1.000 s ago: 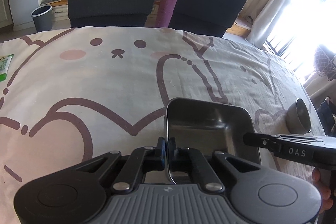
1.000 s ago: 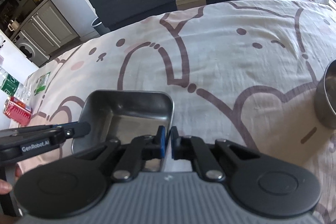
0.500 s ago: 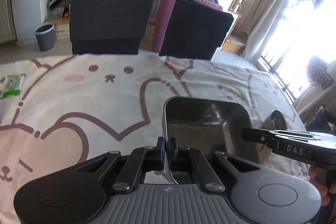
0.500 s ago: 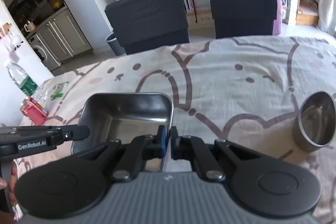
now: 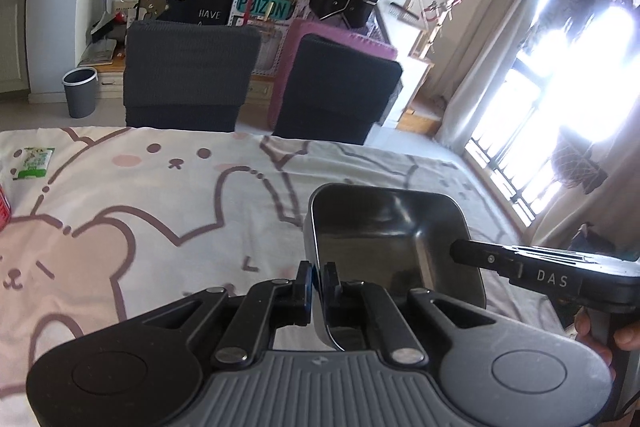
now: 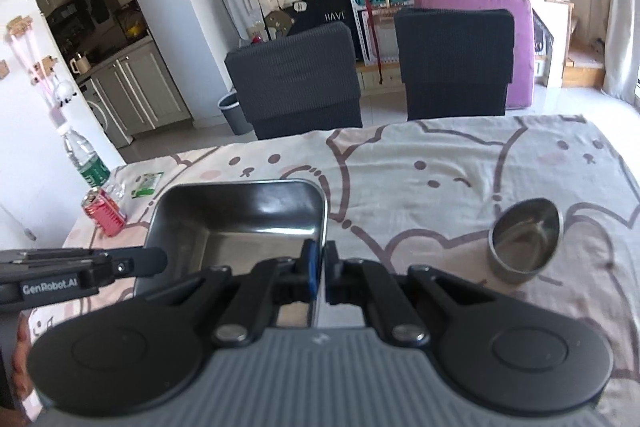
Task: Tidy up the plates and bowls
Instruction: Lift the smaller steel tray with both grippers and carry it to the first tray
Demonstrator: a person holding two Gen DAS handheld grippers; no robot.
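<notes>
A rectangular steel tray (image 5: 384, 239) is held in the air above the table by both grippers. My left gripper (image 5: 318, 281) is shut on its left rim. My right gripper (image 6: 320, 267) is shut on its right rim; the tray also shows in the right wrist view (image 6: 240, 219). Each gripper shows in the other's view, the right one (image 5: 532, 269) and the left one (image 6: 80, 273). A small round steel bowl (image 6: 526, 241) stands on the table to the right of the tray.
The table wears a cartoon-bear cloth (image 5: 160, 207). At its left end stand a red can (image 6: 104, 217), a water bottle (image 6: 86, 163) and a green packet (image 6: 146, 185). Two dark chairs (image 5: 188, 75) stand behind the far edge.
Both grippers have lifted the tray up off the table and pulled back. The views now take in more of the room and the table ends.
</notes>
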